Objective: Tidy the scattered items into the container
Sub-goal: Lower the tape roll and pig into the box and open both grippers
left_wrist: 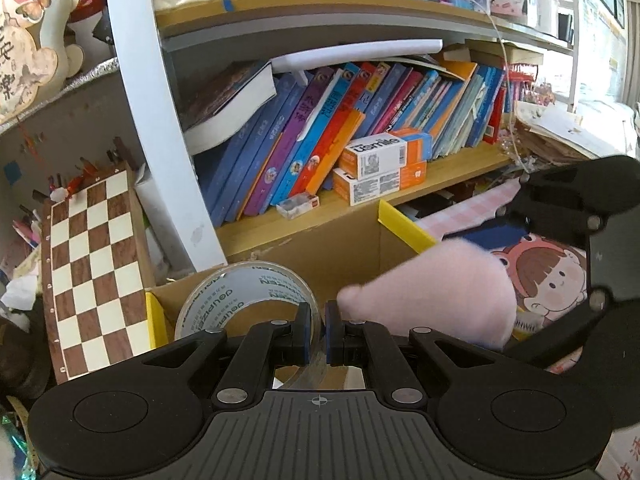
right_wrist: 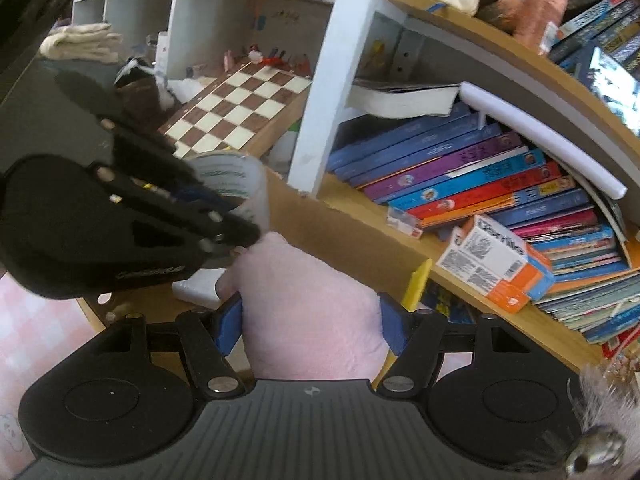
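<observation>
My left gripper [left_wrist: 318,332] is shut on the rim of a clear packing tape roll [left_wrist: 244,292] and holds it over the open cardboard box [left_wrist: 340,240] with yellow-edged flaps. My right gripper [right_wrist: 310,326] is shut on a soft pink plush item [right_wrist: 308,304], held above the same box [right_wrist: 352,236]. In the left wrist view the pink plush [left_wrist: 436,284] hangs to the right of the tape, with the right gripper's black body [left_wrist: 592,232] behind it. In the right wrist view the left gripper's body [right_wrist: 120,220] and the tape roll [right_wrist: 236,184] sit at the left.
A bookshelf with leaning children's books [left_wrist: 340,128] and orange-white small boxes [left_wrist: 380,168] stands right behind the box. A chessboard [left_wrist: 92,276] leans at the left beside a white shelf post [left_wrist: 160,120]. A cartoon-girl picture [left_wrist: 548,280] and pink checked cloth [left_wrist: 472,212] lie at the right.
</observation>
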`<action>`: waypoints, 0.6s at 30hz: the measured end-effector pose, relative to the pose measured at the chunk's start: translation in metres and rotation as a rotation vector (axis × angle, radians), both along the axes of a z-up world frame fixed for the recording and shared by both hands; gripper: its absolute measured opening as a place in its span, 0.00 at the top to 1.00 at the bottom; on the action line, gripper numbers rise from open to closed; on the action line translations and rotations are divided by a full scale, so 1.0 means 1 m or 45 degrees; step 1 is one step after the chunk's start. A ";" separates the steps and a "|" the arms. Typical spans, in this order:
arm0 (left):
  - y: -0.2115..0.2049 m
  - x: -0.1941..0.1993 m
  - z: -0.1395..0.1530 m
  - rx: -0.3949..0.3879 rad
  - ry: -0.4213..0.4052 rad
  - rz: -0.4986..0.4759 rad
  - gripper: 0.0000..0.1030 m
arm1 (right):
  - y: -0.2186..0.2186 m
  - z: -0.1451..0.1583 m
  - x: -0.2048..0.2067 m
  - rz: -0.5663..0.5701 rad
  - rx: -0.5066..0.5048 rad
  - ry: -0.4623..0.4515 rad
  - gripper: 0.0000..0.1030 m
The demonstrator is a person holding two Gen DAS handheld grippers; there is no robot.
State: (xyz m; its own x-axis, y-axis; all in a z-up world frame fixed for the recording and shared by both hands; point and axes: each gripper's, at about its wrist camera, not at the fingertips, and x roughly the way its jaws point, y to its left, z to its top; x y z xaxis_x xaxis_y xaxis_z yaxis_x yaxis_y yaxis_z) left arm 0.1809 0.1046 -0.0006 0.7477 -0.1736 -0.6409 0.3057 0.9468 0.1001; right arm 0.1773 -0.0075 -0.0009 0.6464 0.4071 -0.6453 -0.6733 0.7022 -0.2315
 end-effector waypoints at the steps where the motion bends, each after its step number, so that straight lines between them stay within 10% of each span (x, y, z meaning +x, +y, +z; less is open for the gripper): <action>1: 0.000 0.002 -0.002 0.001 0.005 0.001 0.94 | 0.002 -0.002 0.001 0.007 -0.005 0.006 0.36; 18: 0.001 0.028 -0.028 -0.001 0.102 -0.003 0.92 | 0.011 -0.033 0.019 0.050 -0.072 0.112 0.35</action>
